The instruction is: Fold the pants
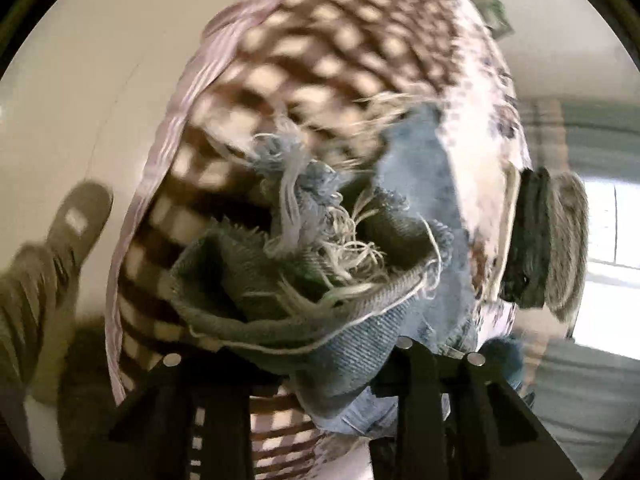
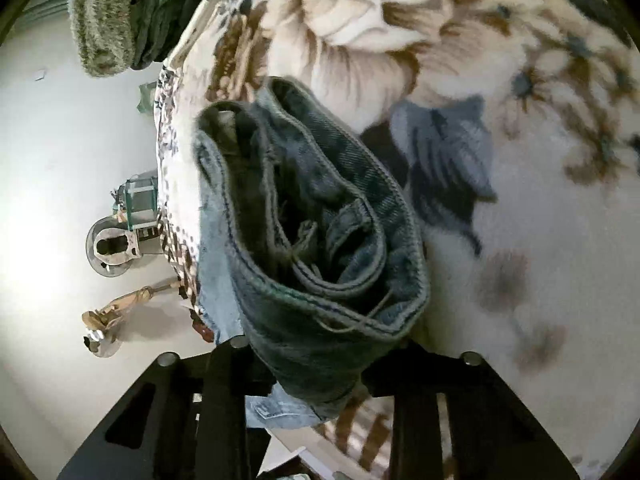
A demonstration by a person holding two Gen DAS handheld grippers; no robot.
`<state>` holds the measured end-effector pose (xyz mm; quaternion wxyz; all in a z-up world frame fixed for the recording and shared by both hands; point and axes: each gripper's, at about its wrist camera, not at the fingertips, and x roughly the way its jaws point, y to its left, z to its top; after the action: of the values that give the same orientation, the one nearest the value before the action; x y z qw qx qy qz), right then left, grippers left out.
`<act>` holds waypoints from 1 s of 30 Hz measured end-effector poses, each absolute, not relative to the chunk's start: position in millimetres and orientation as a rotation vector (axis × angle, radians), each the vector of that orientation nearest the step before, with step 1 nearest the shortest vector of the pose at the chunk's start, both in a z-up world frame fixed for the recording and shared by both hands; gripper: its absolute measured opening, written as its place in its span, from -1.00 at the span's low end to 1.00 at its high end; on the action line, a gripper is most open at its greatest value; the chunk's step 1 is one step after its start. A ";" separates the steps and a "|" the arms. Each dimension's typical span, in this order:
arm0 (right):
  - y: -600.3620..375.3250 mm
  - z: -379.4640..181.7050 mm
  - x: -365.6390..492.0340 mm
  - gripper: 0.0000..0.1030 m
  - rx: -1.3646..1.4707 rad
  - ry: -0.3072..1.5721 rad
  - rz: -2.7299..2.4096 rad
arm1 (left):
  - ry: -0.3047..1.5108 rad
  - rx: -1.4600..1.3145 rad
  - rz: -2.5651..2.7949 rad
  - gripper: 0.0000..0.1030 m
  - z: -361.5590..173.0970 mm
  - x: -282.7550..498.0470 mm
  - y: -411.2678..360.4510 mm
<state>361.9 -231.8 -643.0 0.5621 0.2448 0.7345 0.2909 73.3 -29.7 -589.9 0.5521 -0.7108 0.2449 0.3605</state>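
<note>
The pants are light blue jeans. In the left wrist view my left gripper (image 1: 320,364) is shut on their frayed leg hems (image 1: 316,280), bunched between the black fingers, loose white threads sticking out. In the right wrist view my right gripper (image 2: 320,360) is shut on the folded waistband end (image 2: 320,240), showing seams and the darker inner side. Both ends are held above the bed; the cloth between them is hidden.
The bed carries a brown-and-cream checked blanket (image 1: 320,60) with a pink striped edge and a floral blanket (image 2: 440,40). A stack of dark folded clothes (image 1: 548,240) sits on the bed edge. On the pale floor stand a fan-like device (image 2: 116,248) and small items (image 2: 116,308).
</note>
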 end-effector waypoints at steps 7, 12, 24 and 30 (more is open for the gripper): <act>-230.1 -566.0 368.2 -0.53 0.567 1.717 0.672 | 0.610 -1.662 0.809 -0.50 -538.7 78.0 -11.4; -221.7 -493.0 381.5 -0.55 0.615 1.672 0.673 | 0.606 -1.623 0.735 -0.50 -472.1 97.5 17.3; -177.3 -274.0 497.5 -0.55 0.771 1.300 0.656 | 0.563 -1.453 0.372 -0.51 -303.1 263.4 122.3; -118.0 -200.4 601.0 -0.55 0.845 1.081 0.575 | 0.545 -1.361 0.131 -0.51 -237.9 414.5 210.3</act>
<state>601.0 -118.0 -200.4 0.7357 0.3848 0.4922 0.2616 414.5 210.3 -237.9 0.7411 -0.6209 0.2484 0.0598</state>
